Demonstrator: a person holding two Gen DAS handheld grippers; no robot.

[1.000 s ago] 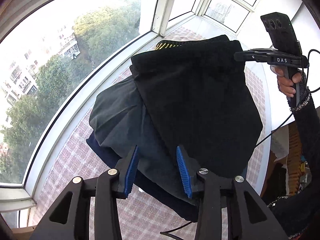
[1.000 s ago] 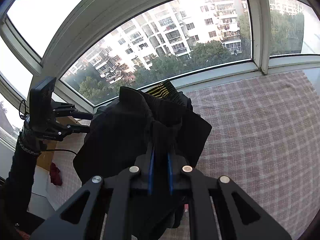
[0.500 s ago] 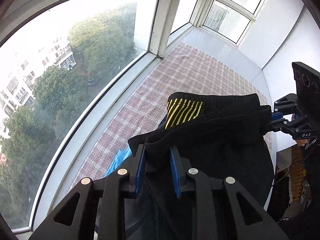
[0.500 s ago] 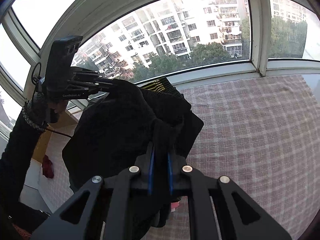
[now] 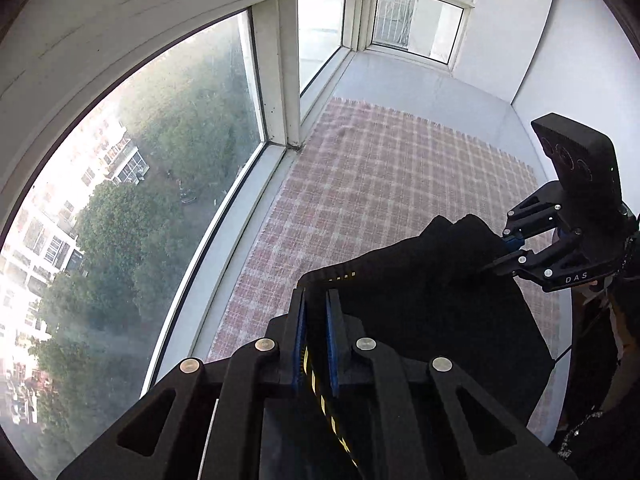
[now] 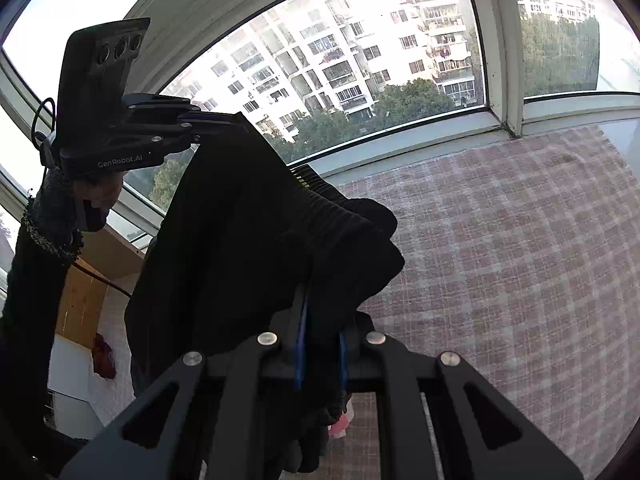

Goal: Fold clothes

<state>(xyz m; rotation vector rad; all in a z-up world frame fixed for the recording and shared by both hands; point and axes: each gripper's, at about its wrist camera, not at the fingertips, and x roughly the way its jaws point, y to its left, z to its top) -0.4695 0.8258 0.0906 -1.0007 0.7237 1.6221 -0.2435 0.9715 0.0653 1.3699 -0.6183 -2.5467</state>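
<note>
A black garment (image 5: 432,304) with a yellow-striped waistband hangs in the air between both grippers, above the pink checked cloth (image 5: 392,184). My left gripper (image 5: 316,312) is shut on one corner of its waistband; it also shows in the right wrist view (image 6: 216,120) at upper left. My right gripper (image 6: 320,320) is shut on the other corner, and it shows in the left wrist view (image 5: 504,248) at right. In the right wrist view the garment (image 6: 248,248) drapes down and hides what lies beneath it.
The checked cloth (image 6: 520,248) covers a platform along large windows (image 6: 360,60). A white sill (image 5: 224,264) runs by the glass. A wooden ledge (image 6: 80,304) and a small red item (image 6: 103,356) lie at the lower left in the right wrist view.
My left gripper has closed on the garment's waistband corner and risen with it. Both grippers have lifted the garment off the pile, and the views have tilted up toward the window.
</note>
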